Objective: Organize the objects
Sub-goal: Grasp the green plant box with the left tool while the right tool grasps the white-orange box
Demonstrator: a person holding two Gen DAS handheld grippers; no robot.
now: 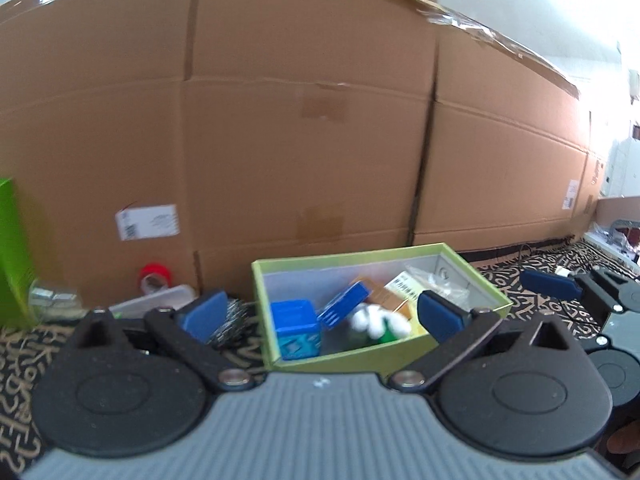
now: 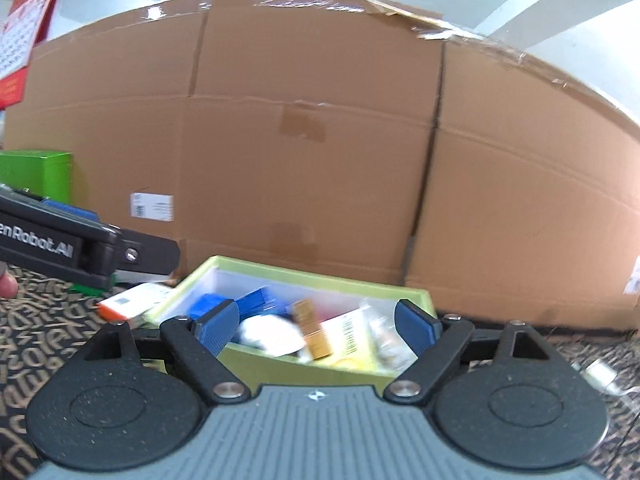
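A light green open box [image 1: 400,350] sits on the patterned cloth, holding a blue carton [image 1: 298,328], a blue ridged piece [image 1: 344,310], a white fluffy item [image 1: 374,322], a gold-orange box [image 2: 314,330] and a white-yellow packet [image 2: 352,336]. My left gripper [image 1: 320,316] hovers in front of the box, open, with nothing between its blue pads [image 1: 202,316]. My right gripper [image 2: 316,326] faces the same box [image 2: 320,370] from its other side, also open and holding nothing. The left gripper's body [image 2: 88,248] shows at the left of the right wrist view.
A tall cardboard wall [image 1: 304,140] closes off the back. Left of the box lie a red tape roll [image 1: 156,276], a glass jar [image 1: 54,298], a clear plastic case [image 1: 156,300], a steel scrubber [image 1: 232,318] and a green carton [image 1: 12,252]. An orange-white packet [image 2: 134,300] lies beside the box.
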